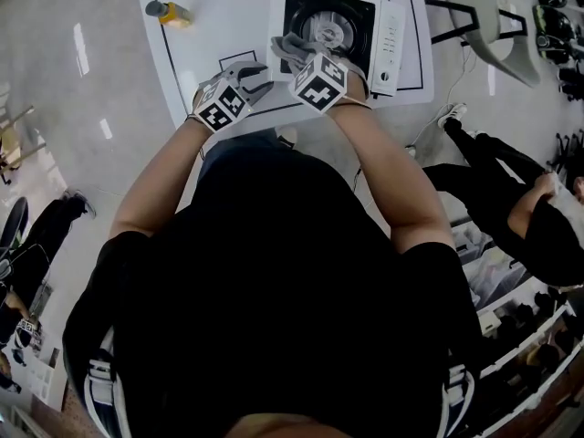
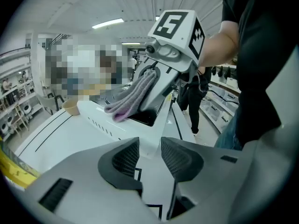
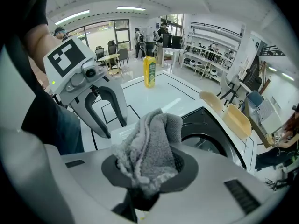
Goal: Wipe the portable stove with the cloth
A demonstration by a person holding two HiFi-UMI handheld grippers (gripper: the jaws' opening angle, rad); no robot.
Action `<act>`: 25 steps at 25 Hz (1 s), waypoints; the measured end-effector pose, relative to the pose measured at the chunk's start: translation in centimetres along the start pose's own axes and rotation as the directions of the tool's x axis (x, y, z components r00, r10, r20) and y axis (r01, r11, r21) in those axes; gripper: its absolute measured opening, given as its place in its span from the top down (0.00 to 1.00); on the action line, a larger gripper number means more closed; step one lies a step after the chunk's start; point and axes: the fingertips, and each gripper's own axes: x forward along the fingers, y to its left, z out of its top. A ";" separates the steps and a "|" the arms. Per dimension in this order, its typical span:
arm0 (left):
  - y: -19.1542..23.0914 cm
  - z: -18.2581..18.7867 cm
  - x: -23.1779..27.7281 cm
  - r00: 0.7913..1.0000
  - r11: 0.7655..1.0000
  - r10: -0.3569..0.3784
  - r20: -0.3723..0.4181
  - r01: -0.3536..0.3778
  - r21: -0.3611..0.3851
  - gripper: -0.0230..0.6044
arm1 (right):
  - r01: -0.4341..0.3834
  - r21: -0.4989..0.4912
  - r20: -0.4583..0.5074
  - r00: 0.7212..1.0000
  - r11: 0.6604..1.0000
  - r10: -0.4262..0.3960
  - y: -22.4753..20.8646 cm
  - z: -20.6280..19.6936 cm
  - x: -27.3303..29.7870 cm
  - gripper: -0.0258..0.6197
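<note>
Between the right gripper's point(image 3: 149, 164) jaws a fluffy grey terry cloth point(image 3: 150, 141) sits pinched, bunched up and hiding the pads. Its loose end droops onto the black top of the white portable stove point(image 3: 215, 125), which the gripper body partly cuts off. The left gripper point(image 2: 149, 158) is slightly spread and empty over the white surface point(image 2: 56, 134).

Grey cloth point(image 3: 150, 146) – stove point(image 1: 388, 36) white w/ black top – yellow bottle point(image 3: 149, 72); table point(image 1: 219, 16) white w/ black lines.
</note>
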 end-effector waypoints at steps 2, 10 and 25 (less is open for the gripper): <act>0.1 -0.1 0.1 1.000 1.000 0.000 -0.006 0.000 0.010 0.70 | -0.005 0.002 0.006 1.000 1.000 0.005 -0.6 0.7 0.4 0.80; 0.2 -0.2 0.0 1.000 1.000 -0.001 -0.013 0.001 0.018 0.70 | -0.011 0.041 0.028 1.000 0.999 0.010 -3.8 3.0 1.4 0.80; 0.5 -0.2 0.0 1.000 1.000 -0.008 -0.016 0.008 0.011 0.71 | -0.093 0.350 0.148 0.988 0.932 0.043 -11.4 3.2 1.8 0.80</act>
